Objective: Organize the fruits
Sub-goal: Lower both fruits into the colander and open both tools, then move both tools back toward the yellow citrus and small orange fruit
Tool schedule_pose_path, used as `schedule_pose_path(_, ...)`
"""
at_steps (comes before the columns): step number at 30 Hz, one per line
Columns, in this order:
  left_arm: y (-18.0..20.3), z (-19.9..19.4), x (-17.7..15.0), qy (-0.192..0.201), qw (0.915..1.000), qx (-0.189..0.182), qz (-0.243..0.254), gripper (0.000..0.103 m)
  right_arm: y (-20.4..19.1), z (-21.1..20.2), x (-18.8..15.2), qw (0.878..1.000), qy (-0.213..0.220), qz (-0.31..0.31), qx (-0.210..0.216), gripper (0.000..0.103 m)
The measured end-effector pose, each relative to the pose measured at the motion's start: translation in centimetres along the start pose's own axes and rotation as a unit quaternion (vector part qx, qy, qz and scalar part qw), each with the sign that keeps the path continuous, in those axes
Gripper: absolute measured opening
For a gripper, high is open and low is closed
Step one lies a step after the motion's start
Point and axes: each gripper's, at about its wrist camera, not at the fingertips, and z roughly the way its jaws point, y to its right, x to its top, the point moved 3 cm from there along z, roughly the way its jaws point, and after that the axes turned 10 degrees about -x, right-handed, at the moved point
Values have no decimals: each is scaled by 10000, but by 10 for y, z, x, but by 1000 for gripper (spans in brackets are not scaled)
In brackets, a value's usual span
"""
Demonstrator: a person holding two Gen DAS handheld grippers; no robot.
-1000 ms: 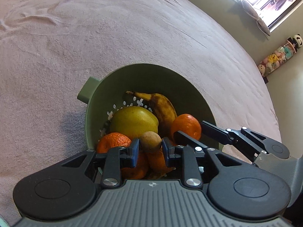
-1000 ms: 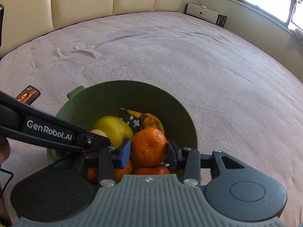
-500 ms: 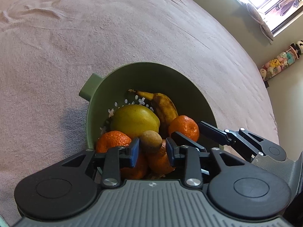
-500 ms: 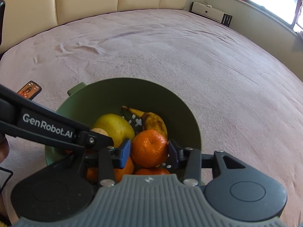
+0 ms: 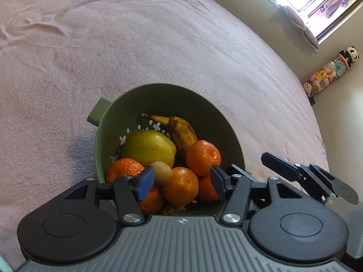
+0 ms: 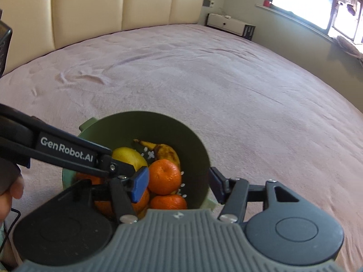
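Looking along the left wrist view first: the left gripper (image 5: 181, 180) sits at lower centre, its jaws spread and just now widening, blue pads clear of the fruit. The small brown fruit (image 5: 161, 173) lies just beside the left pad; whether it touches the pad I cannot tell. It rests on the pile, nothing pinching it. The green bowl (image 5: 158, 97) occupies mid-frame on the pink bedspread (image 5: 113, 45), its handle pointing to the upper left. Inside: a yellow-green apple (image 5: 149, 147) at centre left, a spotted banana (image 5: 179, 129) toward the far wall, and several mandarins, one at the left (image 5: 123, 168), one between the pads (image 5: 180, 185), one higher at the right (image 5: 203, 157). Black fingers of the right gripper (image 5: 279, 165) enter from the right edge over the bowl rim. A row of plush toys (image 5: 329, 72) stands at the far right by the wall.

Right wrist view: the right gripper (image 6: 179, 187) is at lower centre, jaws spread and just now widening. A mandarin (image 6: 164, 175) lies between them, close beside the left pad and well off the right one, resting on other fruit in the bowl (image 6: 197, 149). The apple (image 6: 129, 158) and banana (image 6: 165, 151) show behind it. The left gripper's arm (image 6: 65, 151), lettered GenRobot.AI, crosses in from the left edge. A padded cream headboard (image 6: 113, 6) fills the upper left.
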Motion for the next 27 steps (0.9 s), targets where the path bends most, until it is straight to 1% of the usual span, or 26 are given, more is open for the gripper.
schedule_pose_path(3, 6, -7, 1, 153, 9998, -62, 105, 67, 10, -16, -2, 9996, 35, 260, -136, 60)
schedule_pose_path(9, 25, -20, -3, 410, 9977, -186, 510, 67, 25, -48, -10, 9964, 89, 734, -424, 63)
schedule_pose_path(12, 41, -24, -9, 512, 9943, -223, 908, 67, 30, -62, -18, 9939, 87, 926, -596, 63)
schedule_pose_path(16, 65, -28, -23, 582, 9865, -272, 1506, 68, 37, -80, -34, 9903, 68, 1095, -853, 63)
schedule_pose_path(18, 74, -27, -31, 575, 9825, -300, 1745, 68, 41, -89, -45, 9885, 34, 1161, -974, 64)
schedule_pose_path(21, 88, -23, -45, 463, 9770, -304, 2058, 68, 48, -97, -62, 9857, -99, 1282, -1091, 64)
schedule_pose_path(27, 100, -10, -73, 214, 9684, -280, 2469, 68, 67, -101, -100, 9726, -588, 1825, -1314, 64)
